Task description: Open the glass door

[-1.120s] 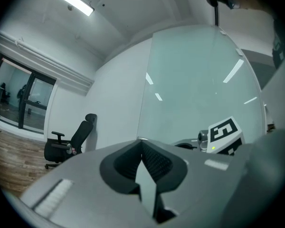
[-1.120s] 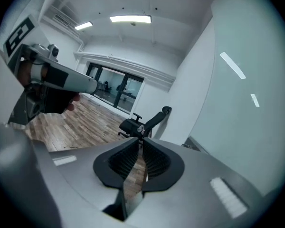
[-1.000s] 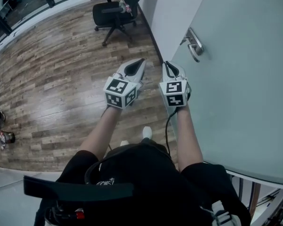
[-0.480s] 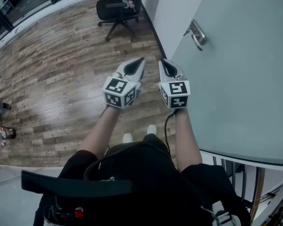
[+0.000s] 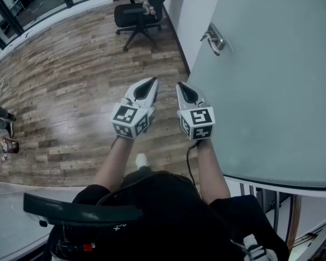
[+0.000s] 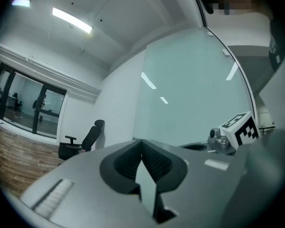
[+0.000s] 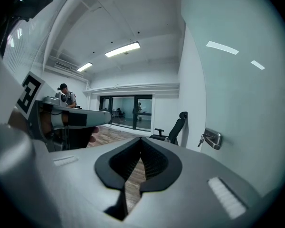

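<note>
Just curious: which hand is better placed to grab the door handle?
Probably the right. The right gripper is next to the glass door, handle ahead; the left gripper is farther off.

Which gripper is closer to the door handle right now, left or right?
Right. The right gripper is beside the glass door, below the handle in the head view, not touching it; the left gripper sits farther out over the floor.

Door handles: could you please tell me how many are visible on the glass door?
1. A metal lever handle sits near the glass door's edge by the white wall, ahead of the right gripper and apart from it. One on the door's other face may be hidden.
</note>
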Demonstrator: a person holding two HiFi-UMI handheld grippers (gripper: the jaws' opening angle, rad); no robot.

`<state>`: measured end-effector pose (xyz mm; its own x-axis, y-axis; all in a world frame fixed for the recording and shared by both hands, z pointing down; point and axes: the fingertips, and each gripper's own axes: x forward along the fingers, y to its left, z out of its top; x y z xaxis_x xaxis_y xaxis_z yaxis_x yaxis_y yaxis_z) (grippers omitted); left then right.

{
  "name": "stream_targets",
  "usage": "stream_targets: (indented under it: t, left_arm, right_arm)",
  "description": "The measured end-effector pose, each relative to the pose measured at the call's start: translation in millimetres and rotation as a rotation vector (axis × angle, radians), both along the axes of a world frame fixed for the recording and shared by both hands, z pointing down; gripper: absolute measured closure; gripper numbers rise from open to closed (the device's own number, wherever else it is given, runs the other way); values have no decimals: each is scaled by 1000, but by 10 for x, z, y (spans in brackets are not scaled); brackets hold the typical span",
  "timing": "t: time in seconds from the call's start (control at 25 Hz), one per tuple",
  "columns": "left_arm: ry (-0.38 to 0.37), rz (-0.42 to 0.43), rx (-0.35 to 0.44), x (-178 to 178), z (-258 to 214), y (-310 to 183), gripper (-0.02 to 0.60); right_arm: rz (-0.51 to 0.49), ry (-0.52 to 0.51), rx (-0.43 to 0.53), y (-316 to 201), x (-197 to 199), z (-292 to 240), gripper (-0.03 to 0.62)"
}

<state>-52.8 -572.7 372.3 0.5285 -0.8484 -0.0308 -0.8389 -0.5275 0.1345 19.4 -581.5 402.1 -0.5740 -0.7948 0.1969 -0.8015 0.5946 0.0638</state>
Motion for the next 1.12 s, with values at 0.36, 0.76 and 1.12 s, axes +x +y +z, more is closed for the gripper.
stream_targets:
  t: [0.36, 0.76, 1.12]
  left_arm:
    - [6, -74, -2, 388, 51, 638, 583]
    - [-9, -63, 25, 609, -17, 998, 583]
    - [6, 3, 32, 608, -82, 1133, 583]
  right_arm:
    - [-40, -45, -11, 583, 489, -30, 591]
    - [-36, -75, 10, 901, 678, -117, 592]
    - [45, -51, 45, 1118, 813, -287, 592]
